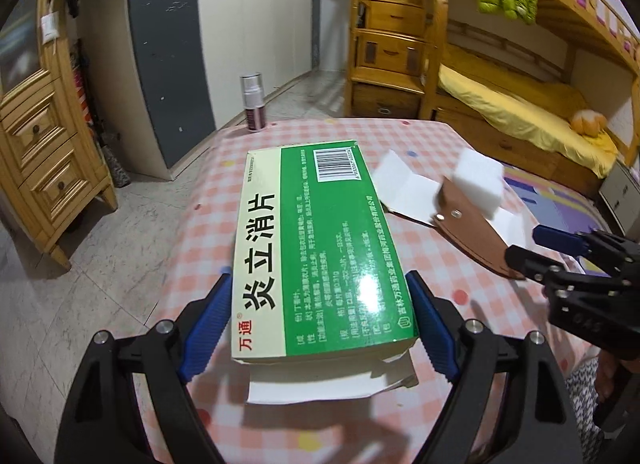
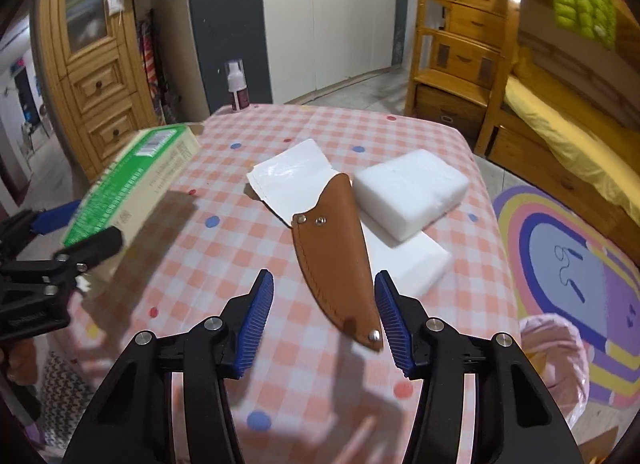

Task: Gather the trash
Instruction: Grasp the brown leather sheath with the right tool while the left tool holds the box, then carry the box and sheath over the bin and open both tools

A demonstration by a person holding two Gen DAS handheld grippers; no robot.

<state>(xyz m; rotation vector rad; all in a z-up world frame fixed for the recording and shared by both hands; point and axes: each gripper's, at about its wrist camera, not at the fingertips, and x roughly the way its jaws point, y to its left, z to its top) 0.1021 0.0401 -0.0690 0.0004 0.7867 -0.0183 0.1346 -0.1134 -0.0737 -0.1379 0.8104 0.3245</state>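
Observation:
My left gripper [image 1: 320, 320] is shut on a green and cream medicine box [image 1: 316, 248], held above the pink checked table [image 1: 200, 264]; the box's white end flap hangs open near me. The box also shows at the left of the right wrist view [image 2: 132, 188]. My right gripper [image 2: 324, 316] is open, its blue pads either side of the tip of a brown leather sheath [image 2: 332, 248] lying on the table. The sheath [image 1: 476, 236] rests partly on white paper [image 2: 292, 180]. A white foam block [image 2: 412, 188] lies beside it on another white piece.
A spray bottle [image 1: 254, 102] stands at the table's far edge. A pink-lined bin [image 2: 556, 364] sits on the floor right of the table by a colourful rug. A wooden cabinet stands left, a wooden bunk bed with yellow bedding right.

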